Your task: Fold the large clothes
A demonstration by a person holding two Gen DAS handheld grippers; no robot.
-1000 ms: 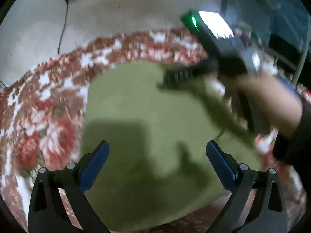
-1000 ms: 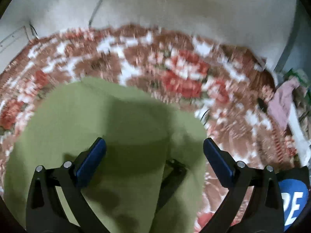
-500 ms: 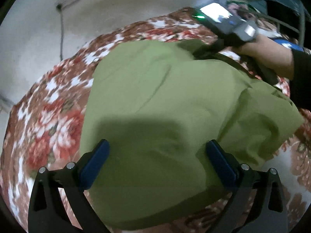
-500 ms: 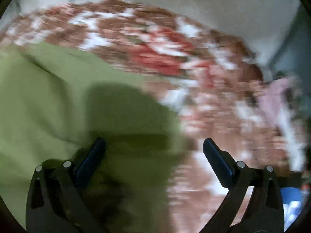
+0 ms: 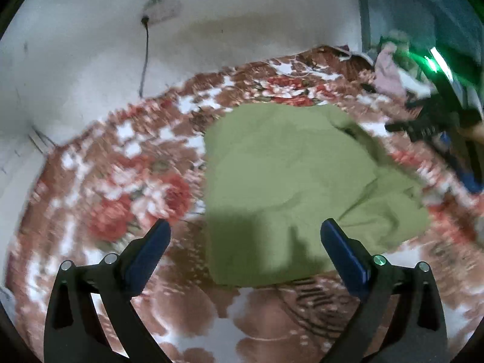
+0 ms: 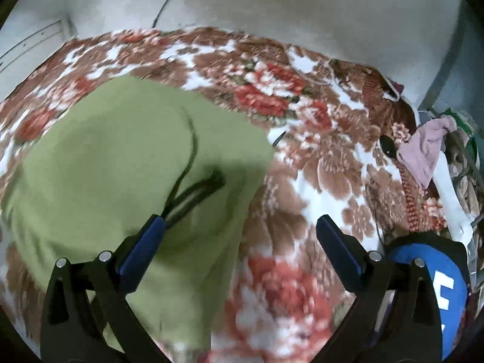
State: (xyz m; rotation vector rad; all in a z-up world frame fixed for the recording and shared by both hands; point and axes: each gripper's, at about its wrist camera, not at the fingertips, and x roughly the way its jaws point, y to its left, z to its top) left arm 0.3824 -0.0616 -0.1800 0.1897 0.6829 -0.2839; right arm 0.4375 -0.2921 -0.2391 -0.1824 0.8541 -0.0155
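- Green garment [image 5: 290, 181]: olive-green cloth, folded into a rough block, lying flat on the floral blanket. It fills the centre and centre-right of the left wrist view and the left half of the right wrist view [image 6: 127, 157]. Soft creases cross its right part; its lower edge lies between the left tool's fingers.
- Floral blanket [image 5: 121, 181]: brown, white and red flower print, spread under the garment and reaching every side of it in both views [image 6: 317, 181].
- Left gripper [image 5: 245, 242]: jaws spread wide, nothing between the blue pads, held above the blanket at the bottom of its own frame. Its shadow falls on the garment's lower portion.
- Right gripper [image 6: 240, 230]: jaws spread wide and empty, at the bottom of its own frame; the left pad is over the garment, the right pad over bare blanket. In the left wrist view the tool shows blurred at the right edge [image 5: 429, 121] with a green light above it.
- Dark cord [image 6: 187, 175]: thin black line and loop seen over the green cloth just above the right tool's left pad; whether it touches the cloth cannot be told.
- Wall [image 5: 211, 15]: pale, across the top of both views, with a dark cable [image 5: 145, 57] hanging down it at upper left of centre.
- Pink cloth [image 6: 423, 148]: crumpled among a heap of other fabrics at the right edge of the right wrist view.
- Blue item with white lettering [image 6: 429, 287]: lower right of the right wrist view, partly behind the right tool's finger.
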